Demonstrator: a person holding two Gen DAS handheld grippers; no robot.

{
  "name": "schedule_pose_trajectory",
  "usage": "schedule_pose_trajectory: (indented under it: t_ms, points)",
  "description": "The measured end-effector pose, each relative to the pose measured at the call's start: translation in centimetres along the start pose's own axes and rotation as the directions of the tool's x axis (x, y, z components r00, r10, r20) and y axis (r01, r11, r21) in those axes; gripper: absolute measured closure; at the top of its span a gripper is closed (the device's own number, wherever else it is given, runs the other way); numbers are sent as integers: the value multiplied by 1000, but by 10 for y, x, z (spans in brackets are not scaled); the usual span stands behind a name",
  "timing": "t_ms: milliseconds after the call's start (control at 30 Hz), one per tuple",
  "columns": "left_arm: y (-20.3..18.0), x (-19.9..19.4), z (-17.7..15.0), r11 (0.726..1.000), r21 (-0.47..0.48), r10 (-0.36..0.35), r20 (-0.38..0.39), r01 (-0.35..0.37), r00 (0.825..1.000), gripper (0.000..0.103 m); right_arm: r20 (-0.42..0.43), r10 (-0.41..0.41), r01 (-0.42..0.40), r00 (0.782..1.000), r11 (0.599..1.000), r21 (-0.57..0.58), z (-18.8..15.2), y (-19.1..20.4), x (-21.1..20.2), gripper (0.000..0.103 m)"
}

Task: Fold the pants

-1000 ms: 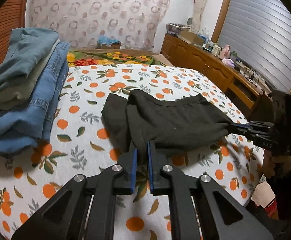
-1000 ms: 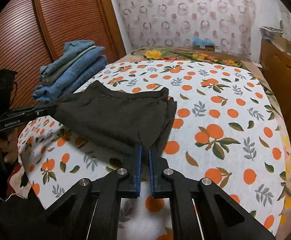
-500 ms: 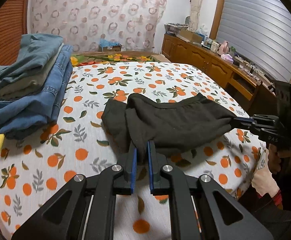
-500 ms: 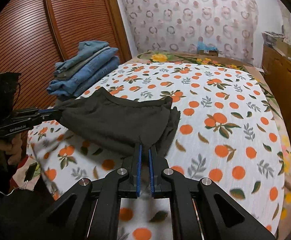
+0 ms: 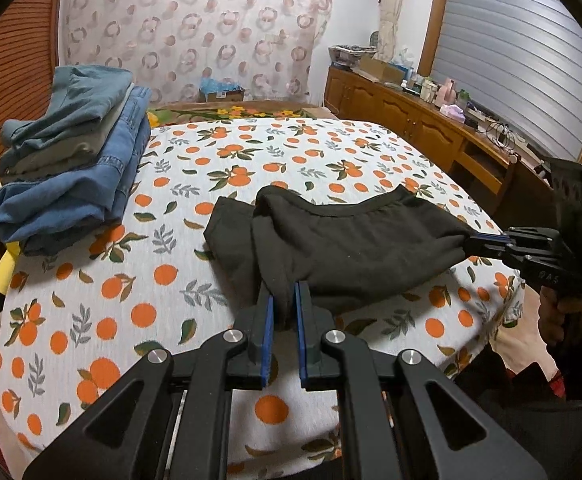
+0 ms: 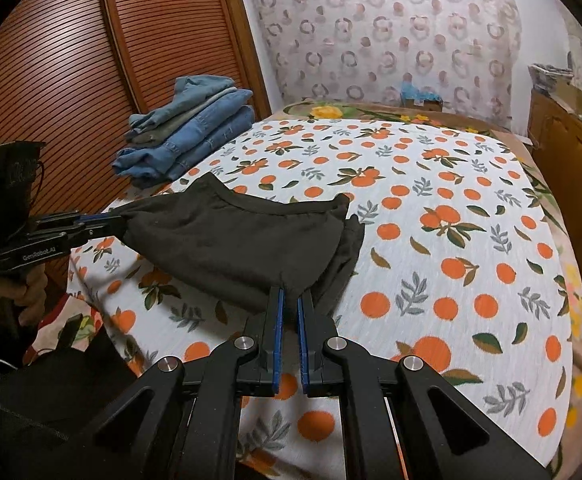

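I read "GenRobot.AI" on my left gripper (image 6: 121,222); it and my right gripper (image 6: 289,300) each pinch a corner of the black pants (image 6: 243,248), both tilted downward.

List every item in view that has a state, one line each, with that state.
Black fabric pants: partly folded, stretched between both tongs, far end resting on the bed.
Left tongs: shut on the pants' edge.
Right tongs: shut on the pants' other edge.
Stack of blue denim jeans: folded, piled on the bed by the wardrobe.
Brown slatted wardrobe doors: closed.
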State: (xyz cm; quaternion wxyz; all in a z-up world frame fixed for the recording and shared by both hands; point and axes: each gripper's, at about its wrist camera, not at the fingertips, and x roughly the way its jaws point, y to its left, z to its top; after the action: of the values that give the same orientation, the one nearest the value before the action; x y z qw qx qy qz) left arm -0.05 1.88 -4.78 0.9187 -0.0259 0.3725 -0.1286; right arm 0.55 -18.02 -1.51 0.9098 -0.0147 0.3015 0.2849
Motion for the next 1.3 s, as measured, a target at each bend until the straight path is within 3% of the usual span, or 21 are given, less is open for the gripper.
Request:
schedule_pose_trajectory:
  t_ms: [267,367,467,533,567,633,700,933,1167,1300]
  points:
    - [1,4,-15,1000,-10,-3,-33,3,999,92,-36,18,-17,999,1000,22,-8,1,3,97]
    - [3,6,-16,1000,-16,3,-44,-3,999,84,-41,16,-15,999,1000,27,-7,0,3,93]
    - [5,0,-14,1000,-23,-5,-21,5,1000,56,-28,9,-9,1000,1000,20,-4,2,-2,90]
    - [7,-3,-10,1000,-28,-14,-5,14,1000,52,-14,4,-4,1000,1000,12,-3,3,-7,83]
    - [7,-3,-8,999,-29,-13,0,13,1000,39,-7,3,-3,1000,1000,9,-3,3,-9,78]
    - [8,-4,-3,999,-29,-14,19,15,1000,27,0,-9,9,1000,1000,-1,-1,3,-11,71]
    - [9,-1,3,999,-24,-20,26,21,999,25,1,-23,23,1000,1000,-2,1,2,-9,64]
    - [9,27,23,1000,5,25,7,-25,1000,27,3,-33,33,999,999,-15,14,-1,10,61]
    - [6,50,38,999,35,-12,-21,13,1000,58,-12,-47,46,999,999,-20,36,-8,45,58]
    - [6,67,44,998,44,-45,-59,48,997,64,-25,-56,56,998,998,-15,45,-15,65,58]
